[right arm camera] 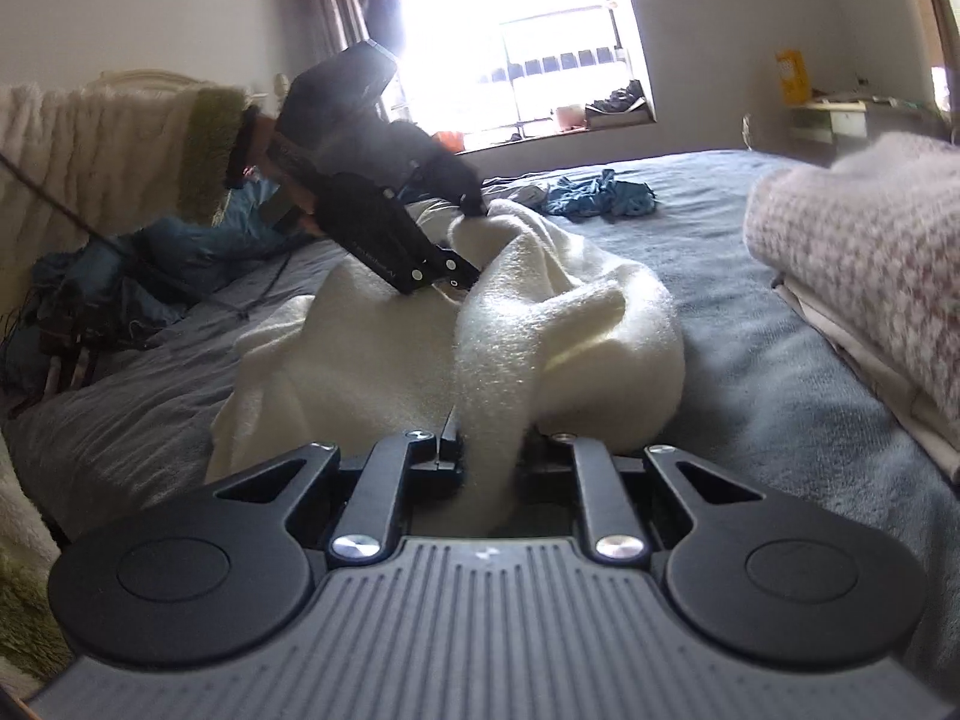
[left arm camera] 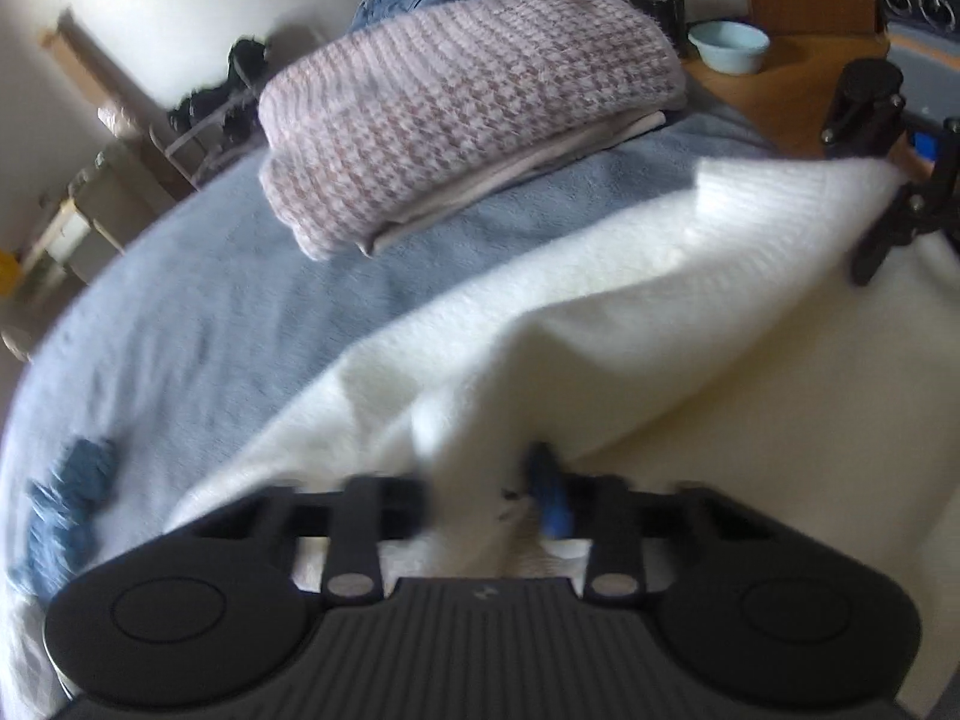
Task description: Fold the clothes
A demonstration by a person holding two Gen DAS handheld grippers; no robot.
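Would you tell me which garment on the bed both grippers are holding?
The white sweater; the pink houndstooth one lies folded, the blue piece crumpled, both untouched.

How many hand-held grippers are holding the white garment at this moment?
2. The left hand-held gripper pinches one part of the white garment; the right hand-held gripper pinches another part, opposite it. No other gripper is in view.

Pale walls, overexposed barred window with cluttered sill, blue-grey bedspread, wooden surface, perhaps a nightstand, light blue bowl
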